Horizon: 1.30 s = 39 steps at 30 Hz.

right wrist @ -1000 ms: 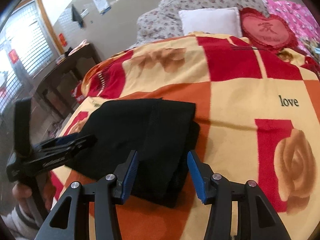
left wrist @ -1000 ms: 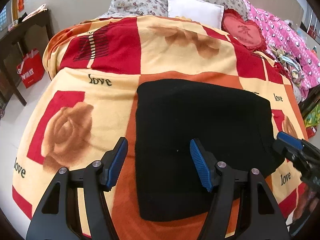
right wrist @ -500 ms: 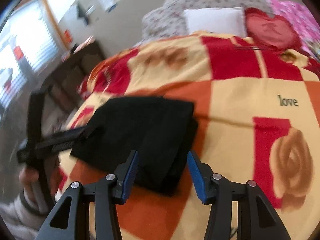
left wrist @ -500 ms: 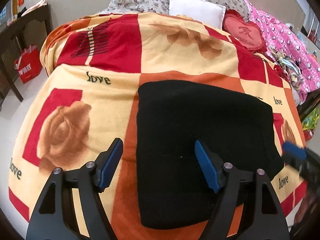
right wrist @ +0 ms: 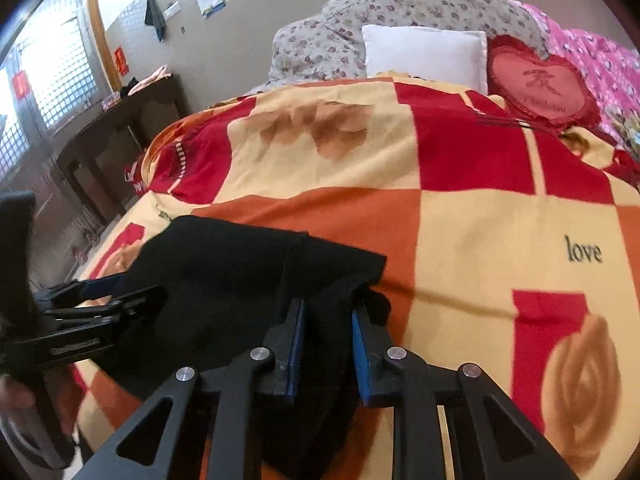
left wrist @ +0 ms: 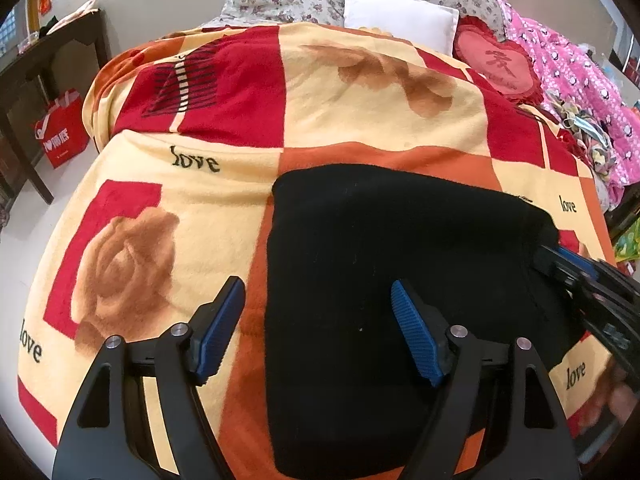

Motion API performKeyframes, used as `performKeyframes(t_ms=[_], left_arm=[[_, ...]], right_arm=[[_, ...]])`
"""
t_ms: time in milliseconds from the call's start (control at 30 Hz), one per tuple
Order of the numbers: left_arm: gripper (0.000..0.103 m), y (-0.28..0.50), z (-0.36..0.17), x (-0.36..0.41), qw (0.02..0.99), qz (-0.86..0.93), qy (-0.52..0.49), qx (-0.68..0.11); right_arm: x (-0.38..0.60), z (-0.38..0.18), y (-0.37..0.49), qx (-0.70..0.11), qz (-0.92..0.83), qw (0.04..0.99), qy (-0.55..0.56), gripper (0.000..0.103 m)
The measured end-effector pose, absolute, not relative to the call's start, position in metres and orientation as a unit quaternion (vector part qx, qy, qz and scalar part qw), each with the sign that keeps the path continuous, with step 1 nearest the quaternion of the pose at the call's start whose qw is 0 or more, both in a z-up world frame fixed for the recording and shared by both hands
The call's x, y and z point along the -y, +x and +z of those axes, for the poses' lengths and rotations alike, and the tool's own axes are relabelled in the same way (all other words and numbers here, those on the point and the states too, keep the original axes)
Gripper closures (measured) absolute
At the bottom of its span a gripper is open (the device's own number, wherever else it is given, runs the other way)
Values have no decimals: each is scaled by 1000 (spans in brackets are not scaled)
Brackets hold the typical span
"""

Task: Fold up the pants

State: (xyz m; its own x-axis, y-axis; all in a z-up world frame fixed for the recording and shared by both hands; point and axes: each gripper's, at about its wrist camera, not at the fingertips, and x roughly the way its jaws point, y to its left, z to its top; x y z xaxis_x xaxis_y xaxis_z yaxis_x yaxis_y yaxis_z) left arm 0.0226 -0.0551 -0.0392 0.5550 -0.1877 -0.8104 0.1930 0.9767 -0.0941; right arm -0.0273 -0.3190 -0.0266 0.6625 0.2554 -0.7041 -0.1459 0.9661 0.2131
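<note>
The black pants [left wrist: 392, 264] lie folded in a rough rectangle on the patterned blanket [left wrist: 200, 208]. My left gripper [left wrist: 318, 316] is open above their near left edge, one finger over the blanket and one over the cloth. My right gripper [right wrist: 326, 324] is shut on the pants' right edge [right wrist: 332, 280], with black cloth bunched between its blue pads. It also shows in the left wrist view [left wrist: 576, 276] at the pants' right side. The left gripper shows in the right wrist view [right wrist: 120, 292] at the left.
A white pillow [left wrist: 400, 12], a red heart cushion [left wrist: 500, 60] and pink bedding [left wrist: 576, 80] lie at the bed's far end. A dark table [left wrist: 36, 64] and a red bag [left wrist: 60, 132] stand left of the bed.
My right gripper has closed on the pants' right edge; it was open around it before. My left gripper stayed open and barely shifted.
</note>
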Motion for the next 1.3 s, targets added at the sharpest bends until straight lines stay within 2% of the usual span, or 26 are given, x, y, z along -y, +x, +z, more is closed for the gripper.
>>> performKeyframes(t_ms=[133, 267, 400, 600, 900, 1167, 1300], left_arm=[[26, 19, -38, 57, 885, -101, 11, -454], [26, 16, -38, 58, 887, -96, 14, -451], [26, 14, -38, 60, 891, -91, 25, -444], [26, 11, -37, 61, 891, -74, 16, -449], [26, 11, -37, 66, 890, -56, 19, -452], [26, 10, -36, 75, 893, -39, 34, -447], [26, 10, -35, 80, 894, -34, 53, -444]], right_arm=[[317, -14, -53, -379, 123, 915, 66, 79], [298, -36, -59, -409, 143, 900, 37, 78], [300, -26, -66, -395, 149, 905, 46, 77], [301, -12, -67, -385, 174, 905, 47, 61], [315, -1, -53, -375, 215, 897, 89, 60], [319, -3, -51, -364, 227, 900, 75, 60], [331, -8, -49, -346, 227, 903, 120, 60]])
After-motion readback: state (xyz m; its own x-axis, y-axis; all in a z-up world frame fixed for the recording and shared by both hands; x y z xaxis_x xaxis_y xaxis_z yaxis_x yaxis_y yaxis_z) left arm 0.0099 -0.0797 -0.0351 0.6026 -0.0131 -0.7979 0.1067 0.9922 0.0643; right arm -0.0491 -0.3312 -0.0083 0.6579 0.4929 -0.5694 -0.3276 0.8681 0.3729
